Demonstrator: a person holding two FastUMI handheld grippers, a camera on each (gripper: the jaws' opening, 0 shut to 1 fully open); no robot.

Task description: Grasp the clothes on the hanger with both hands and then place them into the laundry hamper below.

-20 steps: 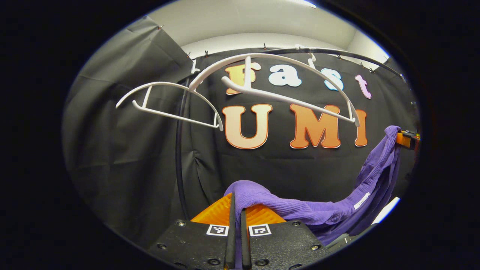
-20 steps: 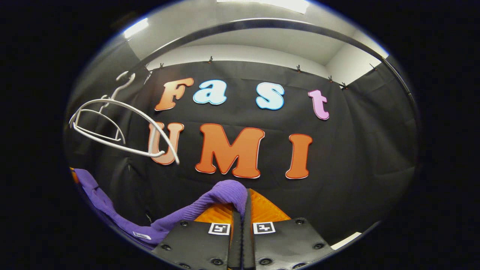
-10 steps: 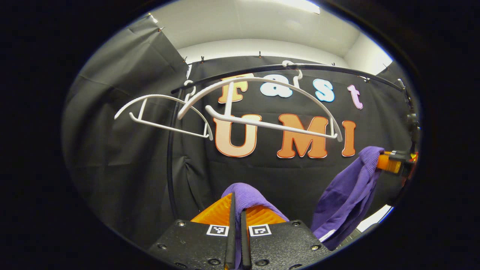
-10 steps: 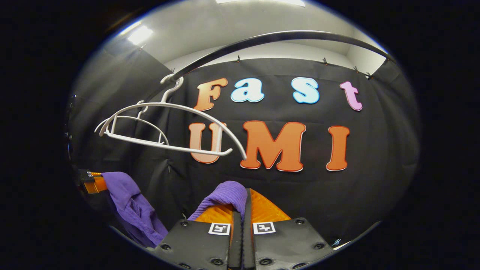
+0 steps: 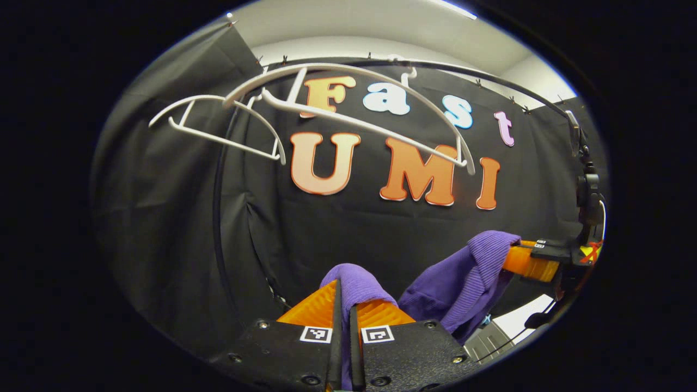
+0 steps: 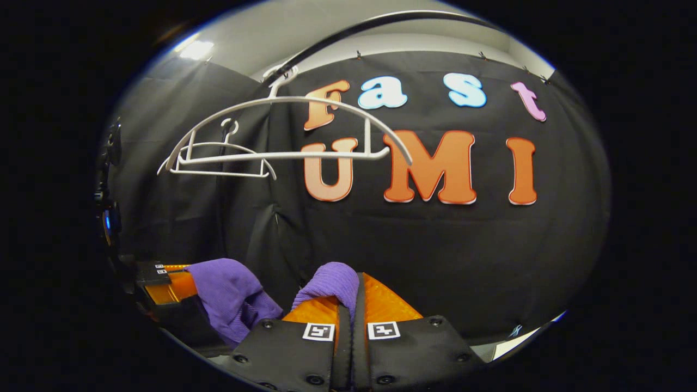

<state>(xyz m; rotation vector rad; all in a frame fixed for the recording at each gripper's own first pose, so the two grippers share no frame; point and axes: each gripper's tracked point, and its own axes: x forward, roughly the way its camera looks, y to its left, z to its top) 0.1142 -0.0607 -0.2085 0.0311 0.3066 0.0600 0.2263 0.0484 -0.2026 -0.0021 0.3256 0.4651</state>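
The left gripper (image 5: pixel 344 305) and the right gripper (image 6: pixel 353 302) are each pinching a fold of the purple clothes (image 5: pixel 463 277) (both pairs of fingers squeezed together), holding them below two bare white hangers (image 6: pixel 283 136) on the rail (image 5: pixel 490 76).

The purple garment (image 5: pixel 463 275) is a ribbed knit, off the hangers and bunched into soft folds. One end is pinched between the left gripper's (image 5: pixel 344 296) closed fingers, a rounded fold bulging above their tips; the other end is pinched the same way in the right gripper (image 6: pixel 348 291), with the cloth sagging between the two. Above, two white plastic hangers (image 5: pixel 348 117) hang bare from a dark curved rail (image 5: pixel 490 79), the nearer one tilted, the smaller one (image 5: pixel 215 128) behind it.
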